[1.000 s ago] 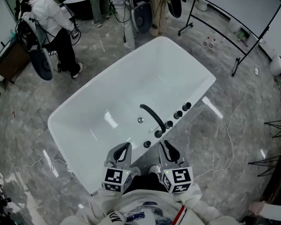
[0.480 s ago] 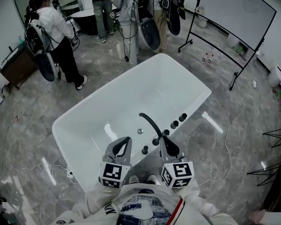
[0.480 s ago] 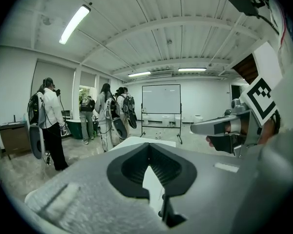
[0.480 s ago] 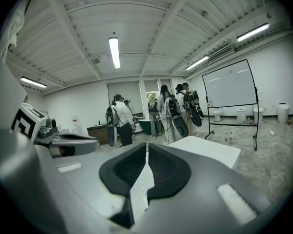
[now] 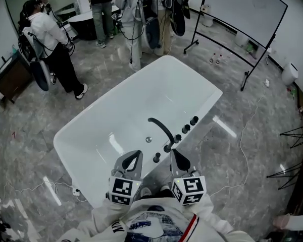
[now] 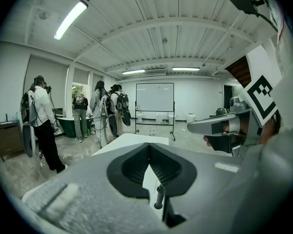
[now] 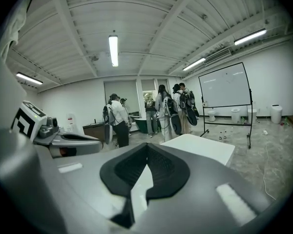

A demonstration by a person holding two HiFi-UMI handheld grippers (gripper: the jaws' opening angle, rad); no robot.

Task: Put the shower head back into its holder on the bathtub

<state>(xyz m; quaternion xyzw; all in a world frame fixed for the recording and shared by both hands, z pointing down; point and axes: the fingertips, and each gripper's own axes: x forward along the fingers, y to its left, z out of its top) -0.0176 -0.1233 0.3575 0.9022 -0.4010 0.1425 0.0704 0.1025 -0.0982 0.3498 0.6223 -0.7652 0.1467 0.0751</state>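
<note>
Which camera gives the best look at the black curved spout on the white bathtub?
The head view: the black curved spout arcs in full over the white bathtub, seen from above. The left gripper view shows only a dark upright stub, possibly another fitting; the right gripper view shows only tub rim.

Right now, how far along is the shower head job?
Looks done: the slim black shower head stands upright on the bathtub rim beside the spout. In hand: nothing; the left gripper is shut and empty, the right gripper has just been closing its jaws on nothing. Left: probably nothing, though its seating is too small to confirm.
</note>
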